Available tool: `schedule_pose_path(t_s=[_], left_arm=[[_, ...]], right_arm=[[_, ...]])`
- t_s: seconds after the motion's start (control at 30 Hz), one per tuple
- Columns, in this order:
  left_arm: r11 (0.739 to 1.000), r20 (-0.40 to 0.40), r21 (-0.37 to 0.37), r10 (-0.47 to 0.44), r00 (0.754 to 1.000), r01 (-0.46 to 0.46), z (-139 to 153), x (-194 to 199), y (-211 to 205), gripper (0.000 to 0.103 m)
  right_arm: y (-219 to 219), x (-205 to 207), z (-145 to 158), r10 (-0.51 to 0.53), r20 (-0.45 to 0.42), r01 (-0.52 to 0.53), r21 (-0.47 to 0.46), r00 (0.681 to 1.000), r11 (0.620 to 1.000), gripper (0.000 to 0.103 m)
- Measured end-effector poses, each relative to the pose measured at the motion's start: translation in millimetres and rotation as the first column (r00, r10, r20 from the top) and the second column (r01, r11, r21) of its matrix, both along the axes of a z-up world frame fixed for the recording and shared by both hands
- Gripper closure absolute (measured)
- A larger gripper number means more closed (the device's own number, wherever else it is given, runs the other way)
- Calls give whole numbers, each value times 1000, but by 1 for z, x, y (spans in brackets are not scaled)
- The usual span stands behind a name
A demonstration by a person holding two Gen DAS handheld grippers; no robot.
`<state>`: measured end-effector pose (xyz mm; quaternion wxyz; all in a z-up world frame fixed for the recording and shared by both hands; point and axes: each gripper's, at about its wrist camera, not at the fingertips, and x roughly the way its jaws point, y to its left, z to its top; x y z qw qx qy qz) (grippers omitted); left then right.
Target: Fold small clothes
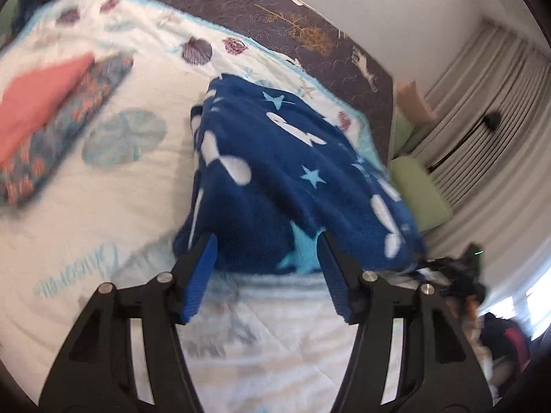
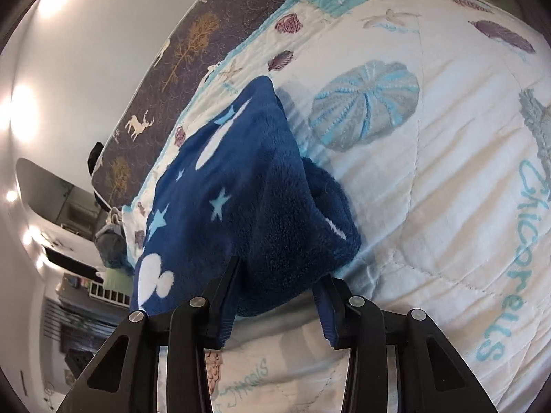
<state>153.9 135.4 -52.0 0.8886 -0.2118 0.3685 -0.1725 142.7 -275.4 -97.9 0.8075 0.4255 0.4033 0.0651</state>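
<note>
A dark blue fleece garment point(image 1: 275, 172) with white shapes and light blue stars lies bunched on the white seashell quilt point(image 1: 120, 206). My left gripper point(image 1: 268, 251) is open, its blue-padded fingers point(image 1: 203, 275) wide apart at the garment's near edge. In the right wrist view the same garment point(image 2: 234, 189) drapes up toward my right gripper point(image 2: 279, 275), which is open with the garment's folded edge lying between its fingers point(image 2: 227, 309). The quilt shows there too point(image 2: 430, 172).
A coral-pink folded piece on a patterned cloth point(image 1: 51, 120) lies at the left of the quilt. A dark bedcover with deer and trees point(image 1: 292, 24) runs along the far side. Green pillows point(image 1: 420, 186) and curtains point(image 1: 482, 120) are at the right.
</note>
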Motion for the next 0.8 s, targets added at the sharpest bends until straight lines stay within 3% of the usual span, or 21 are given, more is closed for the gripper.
schedule_pose_path(t_s=[0.03,0.1,0.2,0.3,0.37,0.4,0.43,0.5,0.6,0.63,0.67,0.7,0.73,0.8], left_arm=[[999,3,31,-8,1000,8,2,4,-5,70],[997,-13,70,-26,1000,27,3,13,-11,96],[997,-3,67,-28,1000,28,6,10,-3,97],[995,18,104,-5,1000,4,4,-3,8,95],[993,14,114,7,1000,-9,-1,-8,18,73],[993,-1,116,28,1000,-28,-5,-7,22,46],[993,-19,108,59,998,-56,-8,-5,24,34],[995,-34,83,56,998,-53,-13,2,23,34],[996,-32,86,7,999,-4,-13,11,10,72],[993,-16,114,3,1000,-1,-10,11,6,91],[992,0,122,-13,1000,13,-5,11,3,93],[995,10,102,-14,1000,13,0,9,5,93],[998,29,61,-15,999,13,6,4,10,94],[999,59,47,-13,998,11,15,-7,22,94]], right_arm=[[-2,0,-1,1,0,-1,1,1000,1000,62],[-3,-1,0,-5,-2,5,-8,1000,1000,61],[-11,-8,9,-20,12,21,-75,1000,997,60],[-24,-18,17,-7,44,14,-149,999,989,52],[-32,-21,21,-1,60,12,-178,998,984,49],[-35,-22,22,5,73,7,-167,997,986,47],[-38,-21,22,15,88,-2,-144,996,990,44],[-36,-14,23,50,107,-38,-116,993,993,41],[-23,2,26,112,107,-96,-147,988,985,41],[-17,7,27,123,100,-106,-165,987,981,59],[-13,11,28,117,93,-98,-188,989,977,83],[-12,14,28,113,73,-96,-201,991,975,95],[-15,14,28,98,72,-85,-170,993,982,95],[-25,7,34,66,111,-54,-110,992,992,96]])
